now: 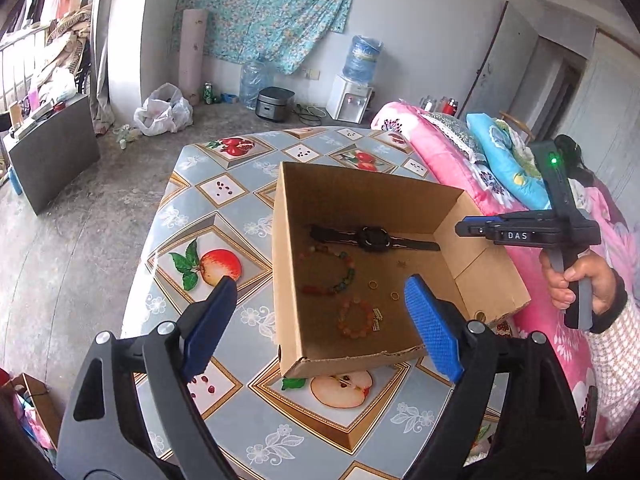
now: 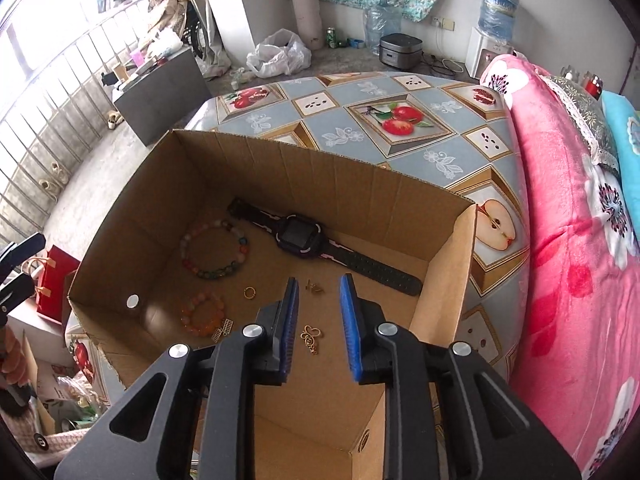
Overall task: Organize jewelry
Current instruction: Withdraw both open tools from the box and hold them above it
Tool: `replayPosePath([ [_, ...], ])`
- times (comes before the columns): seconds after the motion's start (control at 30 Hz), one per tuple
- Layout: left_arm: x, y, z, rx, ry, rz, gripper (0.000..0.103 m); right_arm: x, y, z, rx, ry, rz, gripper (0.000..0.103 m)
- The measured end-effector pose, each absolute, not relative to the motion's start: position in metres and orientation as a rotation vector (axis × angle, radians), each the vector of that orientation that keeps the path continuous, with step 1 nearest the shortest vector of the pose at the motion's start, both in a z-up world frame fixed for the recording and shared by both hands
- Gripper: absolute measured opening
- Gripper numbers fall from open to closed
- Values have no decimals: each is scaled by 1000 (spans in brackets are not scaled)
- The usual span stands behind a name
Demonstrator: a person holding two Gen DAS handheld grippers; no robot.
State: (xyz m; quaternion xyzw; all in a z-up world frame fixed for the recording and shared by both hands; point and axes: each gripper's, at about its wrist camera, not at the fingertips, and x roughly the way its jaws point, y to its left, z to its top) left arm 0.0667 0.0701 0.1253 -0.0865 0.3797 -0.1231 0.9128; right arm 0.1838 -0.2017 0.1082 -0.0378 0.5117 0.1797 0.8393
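The left claw (image 1: 320,300) is wide apart and holds nothing. One blue finger (image 1: 210,322) hangs over the surface (image 1: 224,184) with its fruit cloth, just left of the cardboard box (image 1: 360,188). The other finger hangs over the near right part of the box. Between the two fingers, just ahead, an orange bead bracelet (image 1: 355,317) lies on the box floor with a small gold charm (image 1: 377,319) touching it. A bit farther ahead lie two small gold rings (image 1: 373,284) and a bigger bracelet of mixed colour beads (image 1: 326,272). Farthest, near the back wall of the box, lies a black watch (image 1: 374,238). Off to the right of this claw, a hand (image 1: 580,284) holds the other tool over a pink blanket (image 1: 448,160).

The right claw (image 2: 319,280) points down into the box (image 2: 280,152). Its fingers are a little apart, with nothing between them. Right under the gap lies a curly gold pendant (image 2: 311,338). Just ahead of the tips is a tiny gold piece (image 2: 315,287), and a gold ring (image 2: 249,292) lies a little to the left. Left of this claw sits the orange bracelet (image 2: 202,314), and the mixed bead bracelet (image 2: 214,248) is beyond it. The watch (image 2: 300,234) lies farthest ahead.
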Motion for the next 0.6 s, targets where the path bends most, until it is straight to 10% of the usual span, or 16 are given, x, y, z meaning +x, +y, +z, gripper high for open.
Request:
replayPosePath([
  [0.33, 74, 85, 90, -292, 839, -270, 83, 110, -276, 148, 163, 860, 275, 41],
  [0.6, 92, 75, 58, -466, 943, -359, 83, 98, -305, 87, 429, 1054, 277, 42],
])
